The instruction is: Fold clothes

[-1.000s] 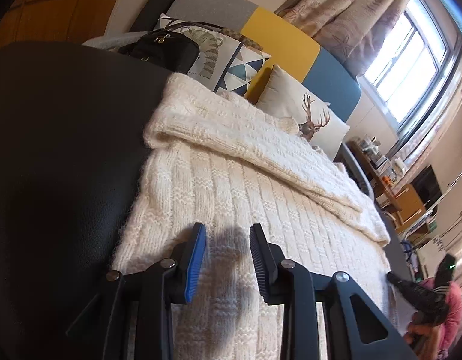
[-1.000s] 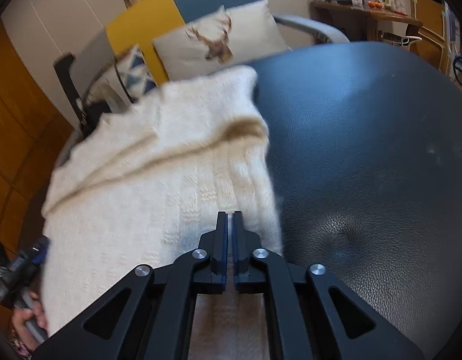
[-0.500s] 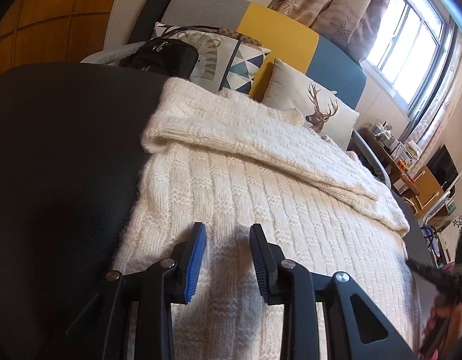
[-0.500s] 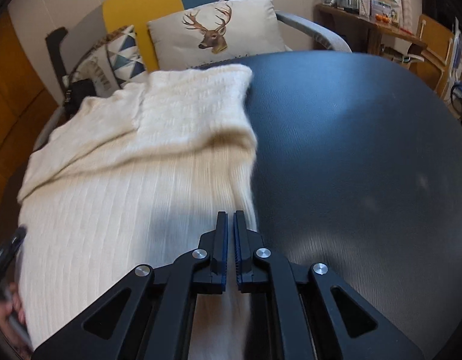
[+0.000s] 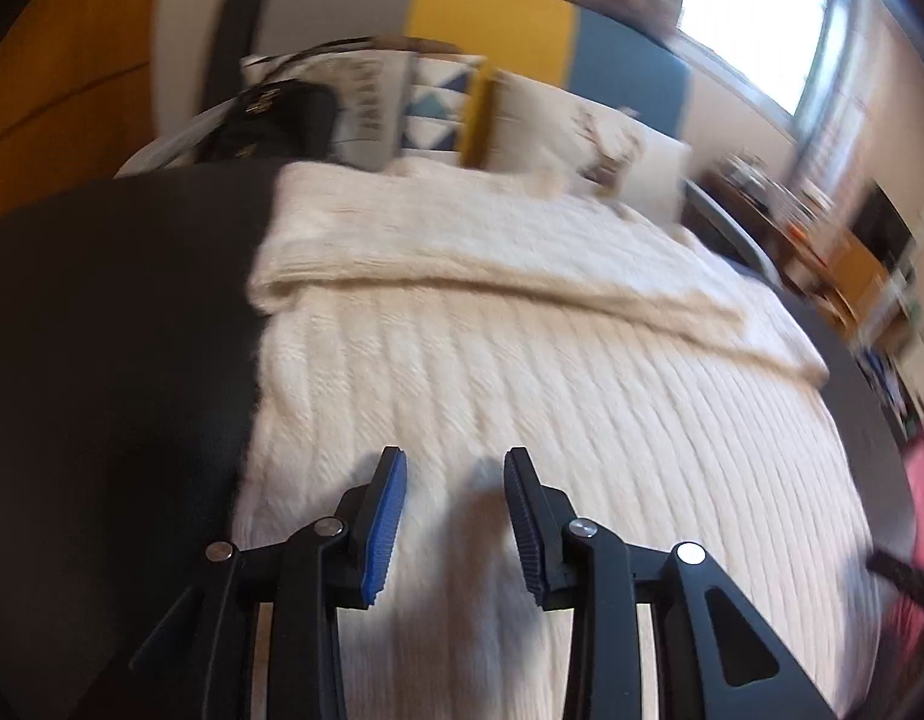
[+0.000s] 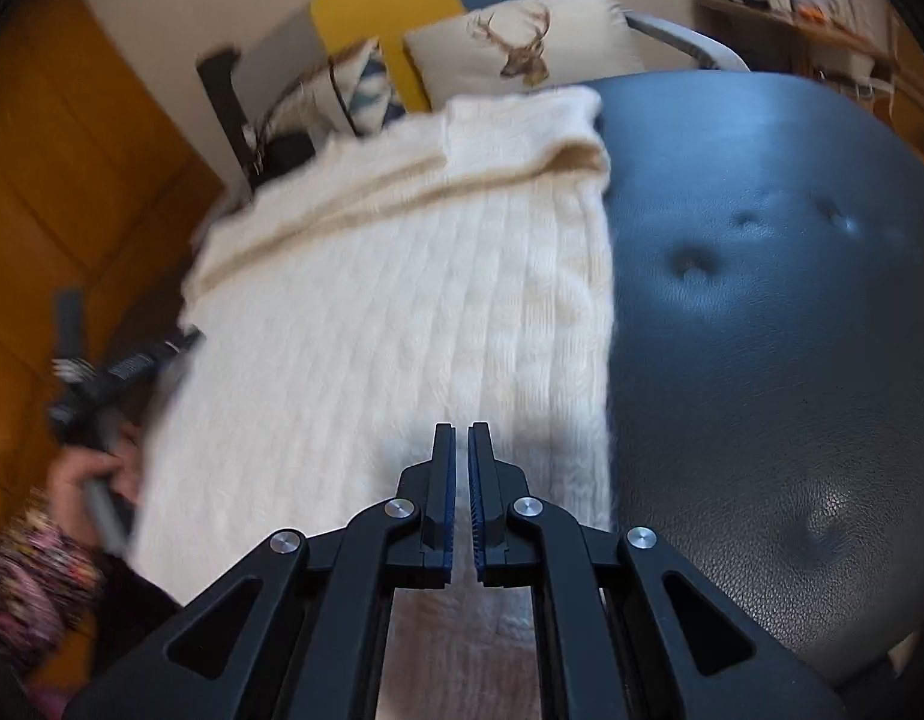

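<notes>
My left gripper (image 5: 453, 519), fingers apart and opening on nothing, and my right gripper (image 6: 461, 495), fingers together and empty, hover over a ribbed cream knit sweater (image 5: 522, 372). It lies folded on a dimpled black leather ottoman (image 6: 762, 300), before a sofa (image 5: 492, 24) with patterned cushions.

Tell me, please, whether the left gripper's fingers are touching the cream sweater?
Cannot tell. In the left wrist view the left gripper, its jaws opening with nothing between them, sits over the cream sweater, but blur hides contact.
</notes>
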Demonstrator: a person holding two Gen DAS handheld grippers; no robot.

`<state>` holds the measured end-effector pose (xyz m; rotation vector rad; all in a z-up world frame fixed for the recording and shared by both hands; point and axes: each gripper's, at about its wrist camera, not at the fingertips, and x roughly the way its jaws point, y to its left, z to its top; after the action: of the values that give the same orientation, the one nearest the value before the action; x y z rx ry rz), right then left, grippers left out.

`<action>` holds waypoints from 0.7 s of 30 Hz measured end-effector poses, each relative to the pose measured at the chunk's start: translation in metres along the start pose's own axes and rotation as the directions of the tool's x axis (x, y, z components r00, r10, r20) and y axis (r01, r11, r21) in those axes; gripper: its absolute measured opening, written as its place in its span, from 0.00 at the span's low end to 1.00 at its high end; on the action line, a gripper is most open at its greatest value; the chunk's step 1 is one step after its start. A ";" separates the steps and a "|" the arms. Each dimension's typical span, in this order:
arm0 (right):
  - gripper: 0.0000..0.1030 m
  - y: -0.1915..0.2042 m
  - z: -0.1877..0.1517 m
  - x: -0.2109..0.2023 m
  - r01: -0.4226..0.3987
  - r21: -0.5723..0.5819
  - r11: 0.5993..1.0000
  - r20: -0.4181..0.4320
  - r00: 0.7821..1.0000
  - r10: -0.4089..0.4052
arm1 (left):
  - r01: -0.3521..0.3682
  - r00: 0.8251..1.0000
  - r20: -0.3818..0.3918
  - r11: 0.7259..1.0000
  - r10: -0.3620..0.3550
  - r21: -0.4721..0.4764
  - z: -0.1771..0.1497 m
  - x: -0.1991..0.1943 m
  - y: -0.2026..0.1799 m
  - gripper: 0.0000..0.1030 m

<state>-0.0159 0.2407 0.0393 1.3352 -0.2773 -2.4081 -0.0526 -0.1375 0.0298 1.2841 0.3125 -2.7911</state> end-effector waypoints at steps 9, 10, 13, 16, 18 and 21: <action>0.00 -0.037 -0.011 0.003 0.040 0.068 0.997 0.041 0.998 -0.043 | -0.105 0.993 0.075 0.959 0.088 0.264 -0.041 -0.019 -0.009 0.34; 0.00 -0.034 -0.009 0.002 0.052 0.063 0.997 0.032 0.998 -0.054 | -0.102 0.994 0.066 0.959 0.088 0.266 -0.039 -0.020 -0.009 0.33; 0.06 -0.015 -0.010 -0.006 -0.004 0.022 1.000 0.019 1.000 0.003 | -0.063 0.997 0.052 0.966 0.052 0.249 -0.037 -0.033 -0.007 0.33; 0.06 0.010 -0.017 -0.012 -0.082 -0.056 0.995 -0.003 0.997 0.082 | 0.009 0.998 0.056 0.970 -0.024 0.242 -0.048 -0.049 -0.009 0.33; 0.06 0.032 -0.026 -0.009 -0.087 -0.148 0.985 -0.041 0.996 0.081 | -0.002 0.999 0.041 0.962 -0.010 0.274 -0.057 -0.052 -0.016 0.33; 0.08 0.058 -0.040 -0.007 -0.231 -0.217 0.949 -0.142 0.969 0.204 | 0.060 0.996 0.042 0.960 -0.074 0.274 -0.072 -0.063 -0.024 0.33</action>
<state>0.0346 0.1911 0.0434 1.2632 -0.1007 -2.0978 0.0389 -0.1013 0.0357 1.2678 -0.0345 -3.0020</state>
